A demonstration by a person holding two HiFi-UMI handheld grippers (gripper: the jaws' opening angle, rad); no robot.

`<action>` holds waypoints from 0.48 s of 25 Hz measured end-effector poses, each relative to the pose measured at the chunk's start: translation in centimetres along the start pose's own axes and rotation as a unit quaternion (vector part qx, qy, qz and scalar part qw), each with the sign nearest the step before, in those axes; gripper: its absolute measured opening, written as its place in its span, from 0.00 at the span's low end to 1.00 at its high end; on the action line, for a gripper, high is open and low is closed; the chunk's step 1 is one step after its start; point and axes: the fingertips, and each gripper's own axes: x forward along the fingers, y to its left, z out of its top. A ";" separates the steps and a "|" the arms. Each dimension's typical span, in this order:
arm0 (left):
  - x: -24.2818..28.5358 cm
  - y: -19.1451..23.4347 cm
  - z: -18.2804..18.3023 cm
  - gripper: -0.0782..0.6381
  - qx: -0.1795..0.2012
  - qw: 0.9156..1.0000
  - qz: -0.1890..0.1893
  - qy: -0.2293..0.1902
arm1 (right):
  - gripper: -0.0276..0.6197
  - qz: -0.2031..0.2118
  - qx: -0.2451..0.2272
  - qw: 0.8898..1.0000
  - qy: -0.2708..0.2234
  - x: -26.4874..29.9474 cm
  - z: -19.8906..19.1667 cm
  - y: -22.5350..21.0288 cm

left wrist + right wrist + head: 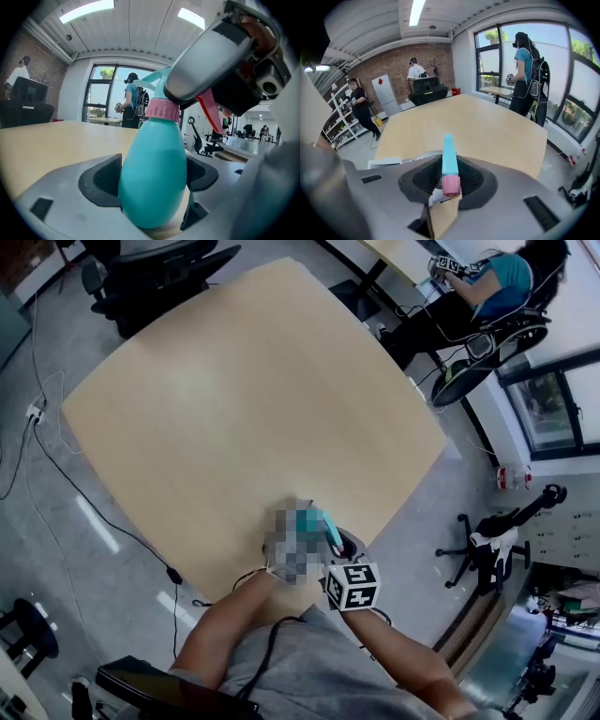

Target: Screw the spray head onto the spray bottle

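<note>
A teal spray bottle (154, 159) with a pink collar (162, 110) stands upright near the front edge of the wooden table (244, 381). My left gripper (152, 183) is shut on its body, one dark pad on each side. The teal spray head (449, 157) with its pink nozzle tip (451, 185) sits on the bottle's neck, a red trigger (208, 110) hanging beside it. My right gripper (450, 178) is shut on the spray head from above. In the head view the bottle (312, 520) shows beside a mosaic patch that hides the left gripper; the right gripper's marker cube (353, 585) is just below.
A person sits at a desk at the back right (487, 282). Office chairs (159, 273) stand beyond the table's far left. A wheeled stand (487, 545) is on the floor to the right. Cables (56, 456) run along the floor on the left.
</note>
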 end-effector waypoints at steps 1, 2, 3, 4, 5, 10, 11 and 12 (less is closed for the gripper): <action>0.0 0.0 0.0 0.61 0.001 1.000 -0.001 0.000 | 0.19 0.002 -0.005 1.000 0.001 0.0 0.0 0.0; 0.1 0.0 -0.1 0.61 0.002 1.000 -0.002 0.001 | 0.19 0.006 -0.012 1.000 0.003 0.1 0.0 -0.1; 0.1 0.0 -0.1 0.61 0.002 1.000 -0.002 0.001 | 0.19 0.012 -0.021 1.000 0.006 0.1 0.0 0.0; 0.1 0.0 -0.1 0.61 0.002 1.000 -0.002 0.002 | 0.19 0.019 -0.031 0.999 0.011 0.1 0.0 0.0; 0.1 0.0 -0.1 0.61 0.002 1.000 -0.003 0.002 | 0.19 0.029 -0.043 0.998 0.017 0.1 0.0 0.2; 0.3 -0.2 -0.1 0.61 0.003 1.000 -0.021 0.002 | 0.37 0.082 -0.160 0.984 0.007 -2.0 2.3 1.7; 0.2 -0.2 -0.1 0.61 0.004 1.000 -0.027 0.002 | 0.37 0.098 -0.192 0.977 -0.002 -2.8 3.2 2.0; 0.2 -0.3 -0.1 0.61 0.004 0.999 -0.034 0.002 | 0.37 0.119 -0.227 0.967 -0.011 -3.7 4.1 2.4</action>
